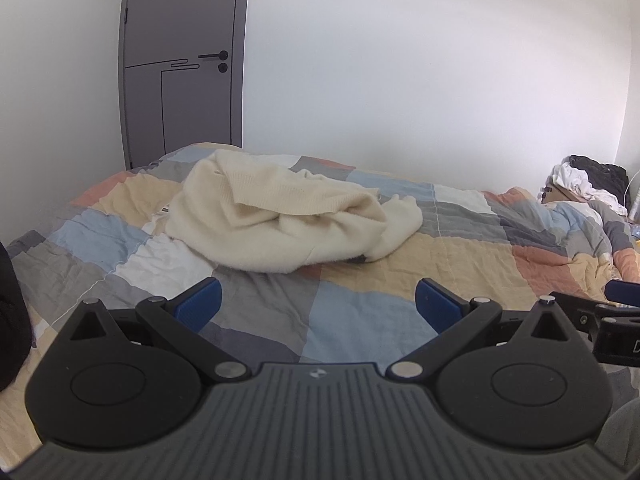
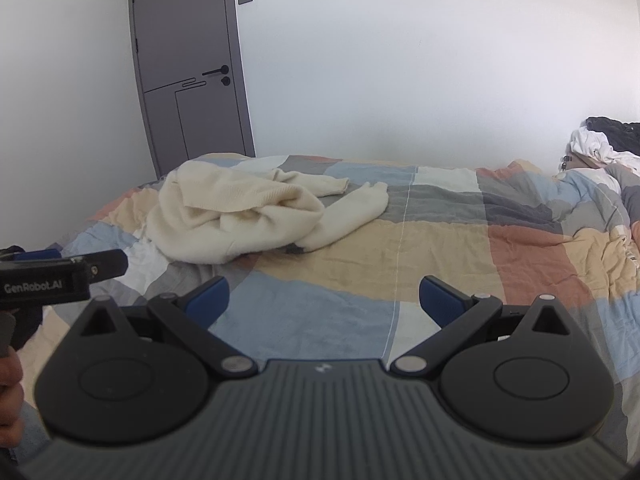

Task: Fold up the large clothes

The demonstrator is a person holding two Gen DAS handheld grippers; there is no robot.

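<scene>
Well apart, tongs (image 1: pixel 318 304) wide, sweater (image 1: pixel 288 216) crumpled

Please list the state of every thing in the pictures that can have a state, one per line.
cream sweater: crumpled in a heap on the quilt, unfolded
left gripper: open, empty
right gripper: open, empty
grey door: closed
patchwork quilt: spread over the bed, wrinkled
clothes pile: heaped, unfolded

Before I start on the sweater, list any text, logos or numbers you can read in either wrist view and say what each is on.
"GenRobot.AI": white lettering on the side of the black left gripper, seen in the right wrist view.
"D": one white letter, cut off at the frame edge, on the black right gripper in the left wrist view; the rest is out of frame.
Small round emblem on the grey ribbed gripper housing: no readable letters.
Nothing else carries text.
</scene>
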